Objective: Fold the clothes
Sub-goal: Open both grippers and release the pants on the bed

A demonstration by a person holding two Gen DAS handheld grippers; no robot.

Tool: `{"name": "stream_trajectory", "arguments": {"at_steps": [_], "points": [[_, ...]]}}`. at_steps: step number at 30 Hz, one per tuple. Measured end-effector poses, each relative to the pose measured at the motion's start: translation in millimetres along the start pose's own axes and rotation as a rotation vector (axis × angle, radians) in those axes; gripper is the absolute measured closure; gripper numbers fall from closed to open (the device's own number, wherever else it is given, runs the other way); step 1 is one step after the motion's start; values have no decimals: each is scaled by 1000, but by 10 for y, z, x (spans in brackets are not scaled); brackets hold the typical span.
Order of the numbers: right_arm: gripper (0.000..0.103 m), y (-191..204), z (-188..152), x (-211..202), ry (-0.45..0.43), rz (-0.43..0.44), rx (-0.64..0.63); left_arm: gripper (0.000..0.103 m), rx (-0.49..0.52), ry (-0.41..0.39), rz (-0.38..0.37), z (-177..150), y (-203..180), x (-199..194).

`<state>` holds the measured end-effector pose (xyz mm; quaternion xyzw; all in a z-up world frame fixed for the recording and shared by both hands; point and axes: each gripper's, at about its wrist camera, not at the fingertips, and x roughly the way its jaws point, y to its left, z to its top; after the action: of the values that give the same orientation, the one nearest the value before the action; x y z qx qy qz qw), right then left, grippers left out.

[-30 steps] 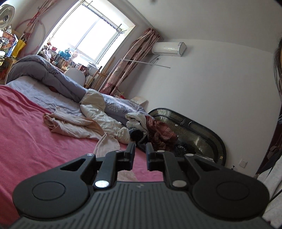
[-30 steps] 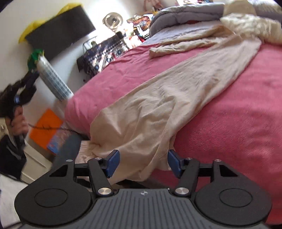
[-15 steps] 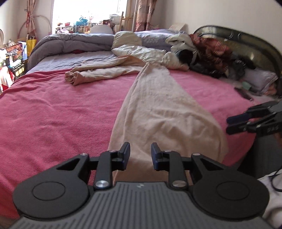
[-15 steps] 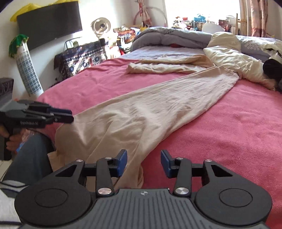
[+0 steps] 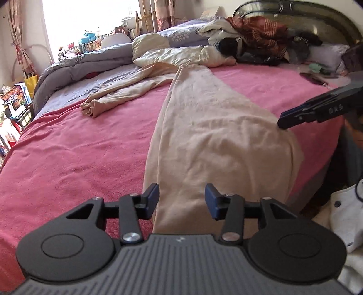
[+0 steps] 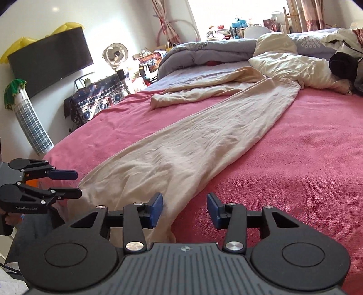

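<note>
At bottom centre of the left wrist view, left hand-held gripper (image 5: 181, 199) is spread wide, empty, sitting right at the near hem of the long beige cotton garment (image 5: 211, 136). Left edge of the cloth runs just inside its left pad.

Right hand-held gripper (image 6: 185, 210) also wide, empty; garment (image 6: 192, 149) hem corner falls at its left pad, most of the cloth lying left of centre. In the left view the right unit (image 5: 281, 123) enters from the right edge, hovering by the cloth's right side.

Key relation: garment's long axis runs straight away from both grippers, near hem draped over the bed edge, far end bunched mid-frame with one leg or sleeve splayed to the upper left. Both are about equally near the hem, one per corner; likely next move is pinching both corners.

Surface: pink terry bedspread (image 5: 68, 158), soft, will drag. Further back: grey quilted duvet (image 5: 74, 68), cream pillow (image 5: 181, 54), clothes pile (image 5: 256, 31) at the headboard, upper right. Bright window (image 5: 90, 18) upper left.
</note>
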<state>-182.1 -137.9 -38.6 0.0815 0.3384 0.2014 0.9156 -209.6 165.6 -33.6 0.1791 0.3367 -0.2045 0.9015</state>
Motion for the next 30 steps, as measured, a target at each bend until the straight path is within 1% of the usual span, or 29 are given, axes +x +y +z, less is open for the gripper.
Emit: {"name": "stream_trajectory", "arguments": {"at_steps": [2,5,6,7,8,9,10,11,12,13,17,19,21,22,23,24,27,29,30], "points": [[58,17,-20,-1,-14,-17,6,52,8,28,34,-14,-41,139],[56,47,-44,-9,-30,-44,26,51,-27,32,60,8,-86,191],[56,57,-59,-11,-33,-58,31,55,-50,38,61,12,-80,195],[55,58,-69,-3,-35,-66,44,61,-74,44,62,16,-74,198],[55,39,-81,12,-33,-66,67,63,-97,50,63,21,-68,202],[55,17,-92,28,-31,-65,93,69,-113,54,67,26,-71,197],[55,7,-93,52,-32,-61,116,77,-127,54,72,32,-74,186],[54,-12,-107,66,-32,-58,131,81,-144,54,76,27,-57,179],[54,-22,-117,72,-33,-57,135,89,-164,57,81,26,-33,170],[54,-31,-124,78,-33,-57,138,94,-184,60,87,27,-8,161],[51,0,-137,104,-40,-51,151,96,-237,71,86,12,113,125],[48,29,-149,132,-46,-44,152,102,-222,71,137,1,120,107],[37,65,-170,160,-53,-35,138,103,-235,84,176,-30,189,112],[35,100,-177,173,-52,-35,118,103,-253,100,206,-50,240,125],[29,154,-183,187,-47,-41,88,103,-274,118,240,-70,293,139],[21,209,-190,208,-38,-46,49,103,-293,120,246,-89,339,128],[11,405,-232,256,-15,-93,-60,103,-331,97,225,-117,411,57],[12,504,-248,276,-7,-127,-98,101,-322,99,228,-100,384,37],[21,553,-255,287,-3,-144,-117,101,-316,102,235,-90,362,32]]}}
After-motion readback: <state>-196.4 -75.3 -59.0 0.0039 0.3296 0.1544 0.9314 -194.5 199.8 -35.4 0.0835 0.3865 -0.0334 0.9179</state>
